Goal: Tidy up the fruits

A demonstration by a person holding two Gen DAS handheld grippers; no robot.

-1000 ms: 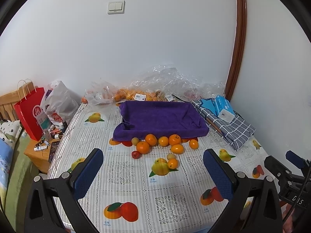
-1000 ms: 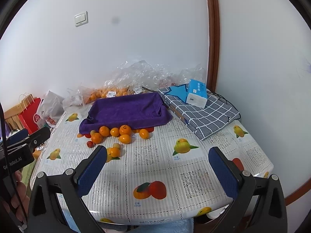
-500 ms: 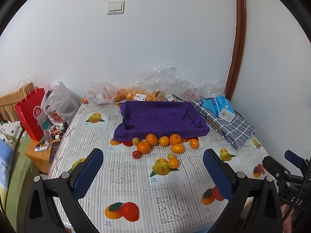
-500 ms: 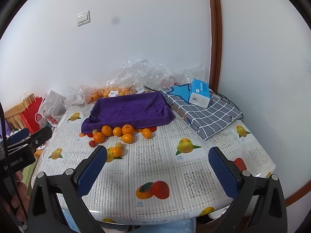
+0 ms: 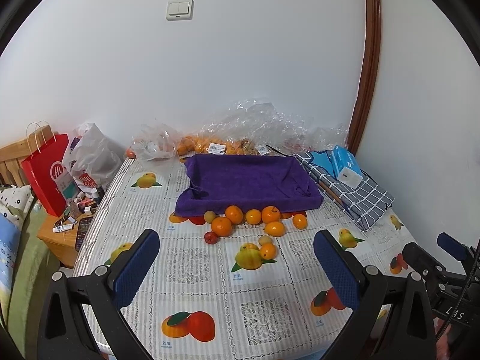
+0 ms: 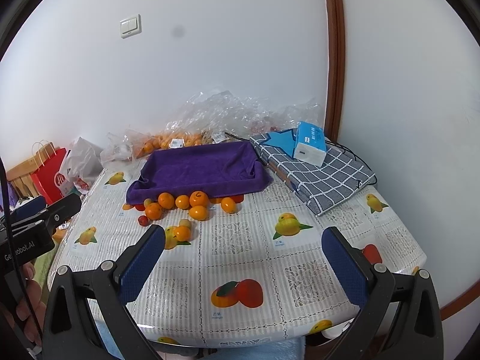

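Nearest, the left gripper and right gripper hang empty over the glossy fruit-print bench, jaws wide apart. Beyond, round oranges cluster loose against the soft purple towel-lined tray; crinkled clear bags back it, a checked cloth beside.
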